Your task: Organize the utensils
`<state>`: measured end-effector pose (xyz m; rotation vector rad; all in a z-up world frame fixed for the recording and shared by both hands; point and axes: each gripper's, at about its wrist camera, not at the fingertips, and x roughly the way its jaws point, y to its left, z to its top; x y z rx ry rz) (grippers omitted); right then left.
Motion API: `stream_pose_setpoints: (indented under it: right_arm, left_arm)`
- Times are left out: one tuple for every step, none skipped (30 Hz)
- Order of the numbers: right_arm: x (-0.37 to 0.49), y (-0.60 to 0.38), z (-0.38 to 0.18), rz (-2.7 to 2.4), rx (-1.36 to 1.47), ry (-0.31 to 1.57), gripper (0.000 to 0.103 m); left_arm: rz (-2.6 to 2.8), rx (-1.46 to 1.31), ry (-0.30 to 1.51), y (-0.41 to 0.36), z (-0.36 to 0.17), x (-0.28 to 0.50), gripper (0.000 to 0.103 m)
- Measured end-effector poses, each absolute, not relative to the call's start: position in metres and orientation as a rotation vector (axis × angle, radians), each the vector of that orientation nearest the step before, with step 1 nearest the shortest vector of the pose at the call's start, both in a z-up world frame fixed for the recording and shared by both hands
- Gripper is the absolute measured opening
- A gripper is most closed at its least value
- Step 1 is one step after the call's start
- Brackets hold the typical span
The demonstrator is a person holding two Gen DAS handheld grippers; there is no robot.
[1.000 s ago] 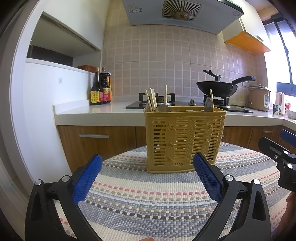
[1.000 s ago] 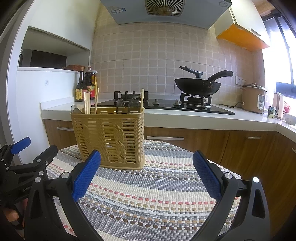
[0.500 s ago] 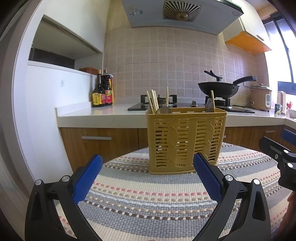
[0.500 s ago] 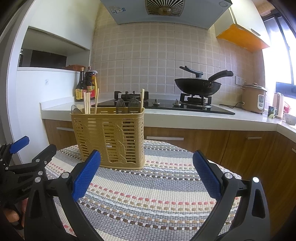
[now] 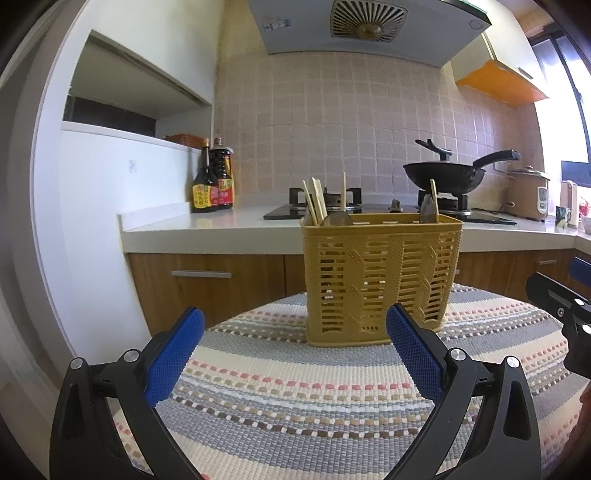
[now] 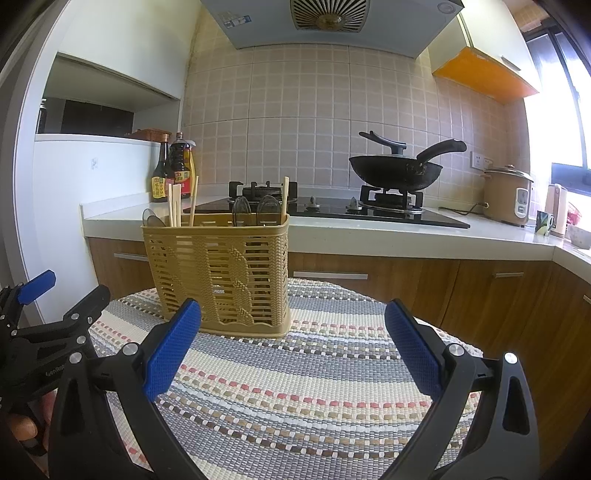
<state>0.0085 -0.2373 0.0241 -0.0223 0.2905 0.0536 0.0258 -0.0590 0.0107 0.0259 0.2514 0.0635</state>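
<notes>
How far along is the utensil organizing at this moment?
Done, by the look of it: chopsticks and spoons stand upright in the yellow basket on the striped mat. In hand: nothing; the left gripper and right gripper are both open and empty. Left: no loose utensils show on the mat, so possibly nothing.

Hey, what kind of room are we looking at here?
Most likely a home kitchen: a black wok sits on a gas stove under a range hood, with a rice cooker on the counter. In front, a yellow utensil basket stands on a striped woven mat.
</notes>
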Motion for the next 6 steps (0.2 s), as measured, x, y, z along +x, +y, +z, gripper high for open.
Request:
stream_pose_setpoints:
  right_arm:
    - [0.0084,-0.2371,0.0239,0.053,-0.024,0.291,0.095]
    - [0.0084,-0.2366,0.0236,0.053,-0.025,0.292,0.095]
    - [0.0083,-0.2366,0.0236,0.053,-0.025,0.292,0.095]
    - [0.0080,-0.2364,0.0237,0.053,-0.024,0.292,0.095]
    - [0.0084,-0.2367,0.0237,0.053,-0.024,0.291,0.095]
    - [0.0084,-0.2367,0.0237,0.053,-0.024,0.291,0.095]
  left_arm:
    - [0.060,0.026,0.251,-0.0592,0.0107,0.0254,0.096]
    - [0.060,0.027,0.251,-0.0592,0.0106,0.0259,0.096]
    - [0.058,0.025,0.253,-0.0592,0.0104,0.0259,0.096]
    - [0.052,0.021,0.258,-0.0589,0.0103,0.0264,0.096]
    - [0.047,0.020,0.262,-0.0586,0.0101,0.0272,0.096]
    - [0.045,0.020,0.263,-0.0586,0.0099,0.0275,0.096]
